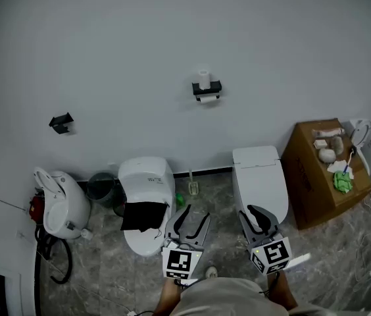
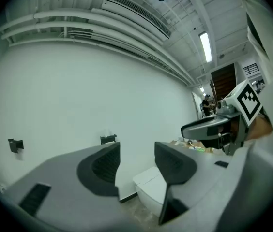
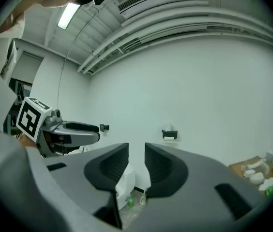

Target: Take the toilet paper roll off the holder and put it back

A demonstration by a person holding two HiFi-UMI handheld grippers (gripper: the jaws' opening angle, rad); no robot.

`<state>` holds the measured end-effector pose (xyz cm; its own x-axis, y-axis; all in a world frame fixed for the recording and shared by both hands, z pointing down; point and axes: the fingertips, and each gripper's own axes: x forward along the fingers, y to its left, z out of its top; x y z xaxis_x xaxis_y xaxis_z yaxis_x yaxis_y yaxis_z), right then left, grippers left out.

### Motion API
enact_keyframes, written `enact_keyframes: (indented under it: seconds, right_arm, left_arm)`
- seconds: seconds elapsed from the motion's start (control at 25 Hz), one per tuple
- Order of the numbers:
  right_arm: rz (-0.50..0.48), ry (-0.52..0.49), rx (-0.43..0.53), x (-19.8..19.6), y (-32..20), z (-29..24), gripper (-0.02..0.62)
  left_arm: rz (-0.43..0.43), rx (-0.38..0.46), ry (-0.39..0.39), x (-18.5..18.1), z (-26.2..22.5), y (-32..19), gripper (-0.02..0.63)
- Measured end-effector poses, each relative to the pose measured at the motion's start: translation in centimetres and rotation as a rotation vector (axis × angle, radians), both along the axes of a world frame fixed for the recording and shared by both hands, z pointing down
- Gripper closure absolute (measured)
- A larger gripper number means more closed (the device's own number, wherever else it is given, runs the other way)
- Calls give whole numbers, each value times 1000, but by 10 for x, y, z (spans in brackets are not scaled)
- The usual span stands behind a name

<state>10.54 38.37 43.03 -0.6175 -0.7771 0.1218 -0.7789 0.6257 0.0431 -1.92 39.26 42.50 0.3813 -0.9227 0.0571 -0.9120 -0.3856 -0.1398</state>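
High on the white wall a black holder (image 1: 207, 91) carries a white toilet paper roll (image 1: 203, 78) on top. The same holder (image 3: 169, 135) shows small and far beyond the jaws in the right gripper view, and as a dark bracket (image 2: 108, 139) in the left gripper view. Both grippers are held low, well short of the wall. My left gripper (image 1: 197, 213) (image 2: 137, 151) is open with nothing between its pads. My right gripper (image 1: 251, 210) (image 3: 136, 151) shows a narrow gap between its pads, also with nothing in it.
Two white toilets stand against the wall, one (image 1: 147, 199) below left, one (image 1: 259, 180) below right of the holder. A cardboard box (image 1: 310, 176) with small items sits at the right, a second black bracket (image 1: 61, 122) at the left, and a white appliance (image 1: 59, 203) with a dark bin (image 1: 101, 188) beside it.
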Motion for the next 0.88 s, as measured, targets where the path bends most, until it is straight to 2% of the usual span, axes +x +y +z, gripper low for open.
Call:
enact_keyframes:
  seconds: [0.36,0.88]
  right_arm:
    - [12,7,-14,-32,-23,7,495]
    - [21,22,-10,-40,-67,6,495]
  left_arm:
    - [43,-7,9,-20,6,-29,377]
    - [56,8,7,-28,1,-76,383]
